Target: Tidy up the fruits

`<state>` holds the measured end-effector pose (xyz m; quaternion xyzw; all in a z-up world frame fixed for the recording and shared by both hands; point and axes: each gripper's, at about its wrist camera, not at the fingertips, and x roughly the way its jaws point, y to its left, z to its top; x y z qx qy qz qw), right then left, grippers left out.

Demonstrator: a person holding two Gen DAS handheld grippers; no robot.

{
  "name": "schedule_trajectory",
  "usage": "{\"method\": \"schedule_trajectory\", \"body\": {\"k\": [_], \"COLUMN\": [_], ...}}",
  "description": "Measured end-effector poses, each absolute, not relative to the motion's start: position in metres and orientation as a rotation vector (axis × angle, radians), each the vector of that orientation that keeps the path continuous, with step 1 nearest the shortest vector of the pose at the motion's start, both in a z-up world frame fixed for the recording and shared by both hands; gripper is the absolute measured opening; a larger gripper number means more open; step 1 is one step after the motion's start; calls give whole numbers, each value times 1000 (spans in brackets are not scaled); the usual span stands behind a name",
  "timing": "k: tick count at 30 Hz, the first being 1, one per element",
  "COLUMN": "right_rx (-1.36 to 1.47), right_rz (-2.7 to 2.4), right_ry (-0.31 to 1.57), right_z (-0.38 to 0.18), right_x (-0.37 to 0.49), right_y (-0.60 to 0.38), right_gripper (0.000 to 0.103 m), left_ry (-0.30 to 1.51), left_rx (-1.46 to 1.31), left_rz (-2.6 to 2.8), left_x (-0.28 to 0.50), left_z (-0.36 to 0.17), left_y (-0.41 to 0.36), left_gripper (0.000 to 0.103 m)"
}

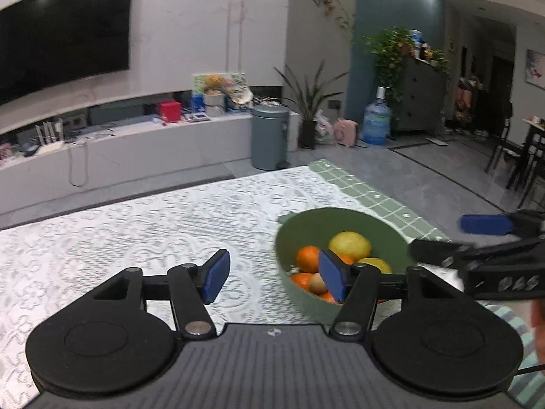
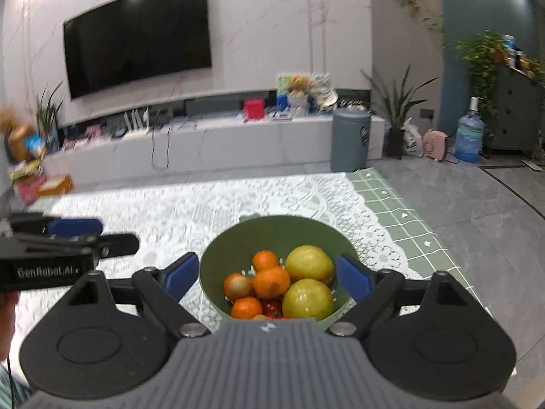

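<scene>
A green bowl (image 2: 272, 231) stands on the lace-covered table (image 2: 190, 211), holding two yellow-green pears (image 2: 308, 262), several oranges (image 2: 270, 283) and a small red fruit (image 2: 270, 306). My right gripper (image 2: 267, 277) hovers above and in front of the bowl, open, nothing between its blue pads. My left gripper (image 1: 274, 277) is open too and holds nothing; it is left of the bowl (image 1: 340, 218), its right finger in front of the oranges (image 1: 307, 258). Each gripper shows at the edge of the other's view.
The lace cloth lies over a green checked cloth (image 2: 402, 218) at the table's right edge. Beyond the table are a grey bin (image 2: 350, 139), a TV unit (image 2: 211, 143) with clutter, a water bottle (image 2: 469, 136), plants and, far right, dark chairs (image 1: 517, 156).
</scene>
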<state>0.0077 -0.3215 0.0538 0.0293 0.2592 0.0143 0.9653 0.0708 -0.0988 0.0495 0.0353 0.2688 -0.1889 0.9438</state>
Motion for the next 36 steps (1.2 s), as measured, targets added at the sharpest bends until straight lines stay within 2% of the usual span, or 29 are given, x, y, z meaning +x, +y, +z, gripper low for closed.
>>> {"method": "schedule_trajectory", "body": {"k": [4, 7, 20, 36], "right_rx": [55, 31, -4, 14], "right_rz": [-9, -27, -71, -55], "right_ry": [483, 479, 583, 593], "right_z": [50, 41, 0, -7], "right_x": [-5, -11, -16, -14], "right_y": [-312, -304, -292, -291], "right_gripper": [89, 89, 89, 89], "left_ry": [507, 502, 653, 733], "left_rx": [118, 168, 125, 138], "left_rz": [-305, -261, -247, -200], "left_x": [61, 55, 52, 47], "left_z": [45, 40, 5, -16], "left_y": [-95, -96, -86, -86], "left_gripper": [85, 86, 86, 87]}}
